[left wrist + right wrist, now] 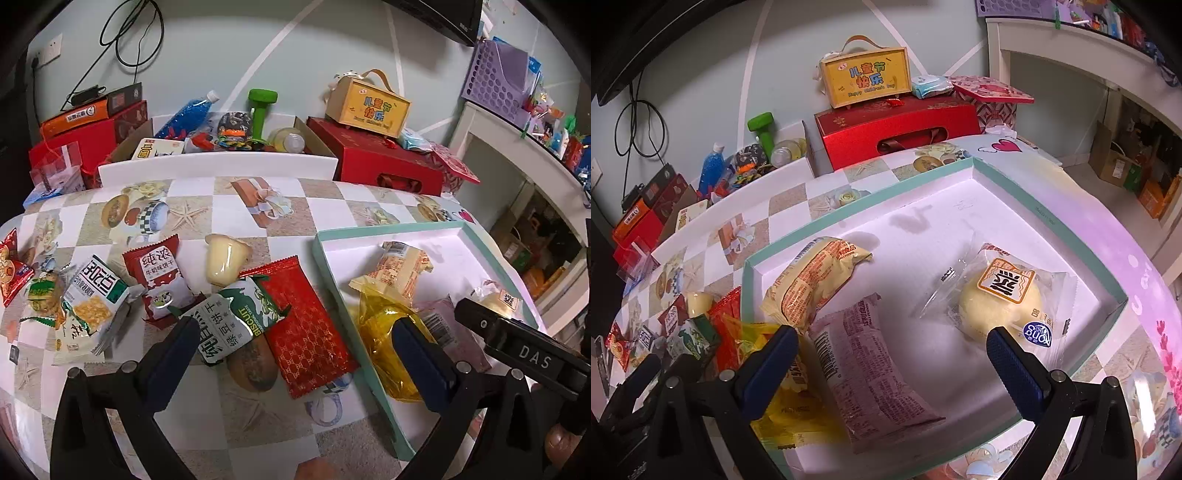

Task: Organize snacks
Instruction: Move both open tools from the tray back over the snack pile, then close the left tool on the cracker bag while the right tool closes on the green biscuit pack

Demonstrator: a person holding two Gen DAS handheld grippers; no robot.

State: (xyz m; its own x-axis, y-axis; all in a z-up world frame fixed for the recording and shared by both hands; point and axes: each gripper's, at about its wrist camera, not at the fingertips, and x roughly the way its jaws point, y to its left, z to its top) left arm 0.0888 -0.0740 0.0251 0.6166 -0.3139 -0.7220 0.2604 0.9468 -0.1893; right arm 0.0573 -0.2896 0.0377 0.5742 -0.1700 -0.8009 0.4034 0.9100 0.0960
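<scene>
Reading labels: green packet (236,325) says "BISCUIT"
Yellow box (866,79): "Happy Children's Day"
Left gripper (295,339): jaws apart, empty
Right gripper (892,350): jaws apart, empty

Pale wall (229,55), white shelf (1052,40)

Soft, even indoor light falls across the table (236,206), leaving only faint shadows beneath the snack packets, while a pink-violet cast washes the table's right edge in the right wrist view. Glare glints off the red foil packet (310,332) and the clear wrapper of the round bun (1001,299). Both fisheye views bend straight lines towards a dark vignette at the corners; the centre is sharp, and the black gripper frames at the bottom edge are softer.
</scene>
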